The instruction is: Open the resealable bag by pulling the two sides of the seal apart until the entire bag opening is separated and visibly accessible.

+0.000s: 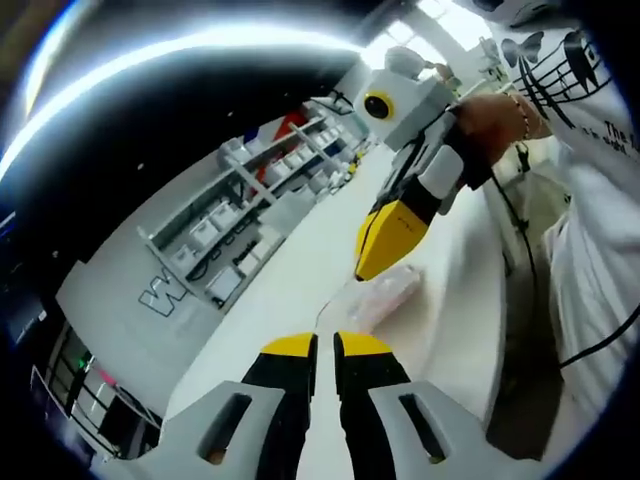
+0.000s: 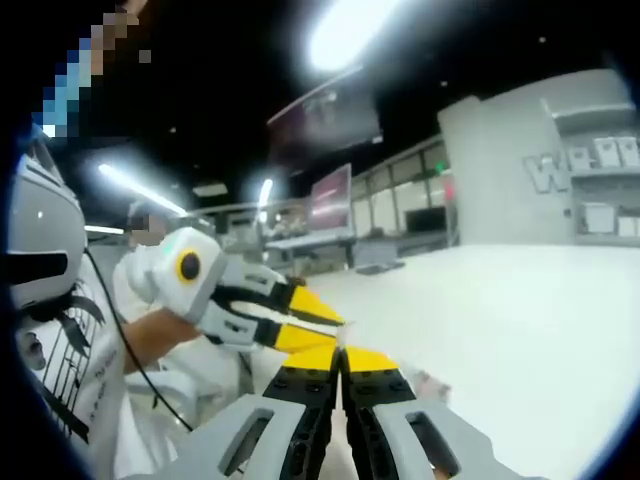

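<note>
1. Left gripper (image 1: 325, 345) nearest, jaws nearly shut, apparently pinching the near edge of the bag (image 1: 378, 298), though grip unclear
2. Right gripper (image 1: 375, 262) beyond, tips on the bag's far side, closed there; likely set for an opposing pull
3. Bag on white table (image 1: 300, 270), seal not visibly parted
4. Shelving (image 1: 250, 215) at the back

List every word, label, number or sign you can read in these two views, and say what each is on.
"W": large grey letter on the white wall beside the shelves; the letters after it are hidden or blurred.
"The": black print on the person's white shirt; the lines under it are cut off and too small to read.
Boxes on the shelves: labels too small to read.
Resealable bag: no readable print.
</note>
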